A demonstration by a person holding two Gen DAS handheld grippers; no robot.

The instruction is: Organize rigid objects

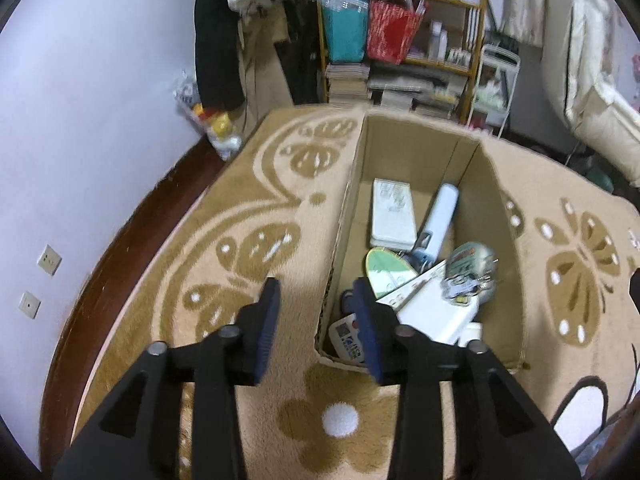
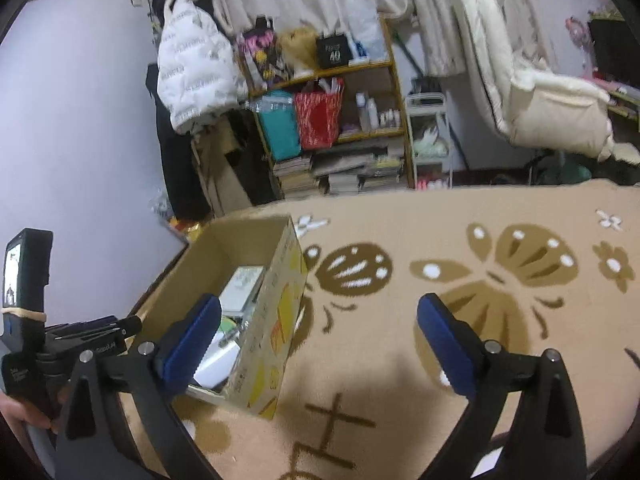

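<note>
An open cardboard box [image 1: 400,136] stands on the rug and holds several rigid things: a flat white case [image 1: 392,216], a white tube [image 1: 438,220], a green round disc [image 1: 386,270], a round clear-wrapped item [image 1: 472,264] and a white bottle [image 1: 436,312]. My left gripper [image 1: 318,320] hovers open over the box's near left wall, with nothing between its blue pads. In the right wrist view the same box [image 2: 276,320] shows yellow print on its side. My right gripper [image 2: 318,340] stands wide open above the rug beside the box, empty.
A beige patterned rug [image 2: 440,360] covers the floor. A wooden shelf [image 2: 328,120] with bags, bottles and stacked books stands behind the box, beside hanging coats [image 2: 192,76]. A cream chair [image 2: 540,92] is at the right. A hand [image 2: 20,412] holds the left gripper's body.
</note>
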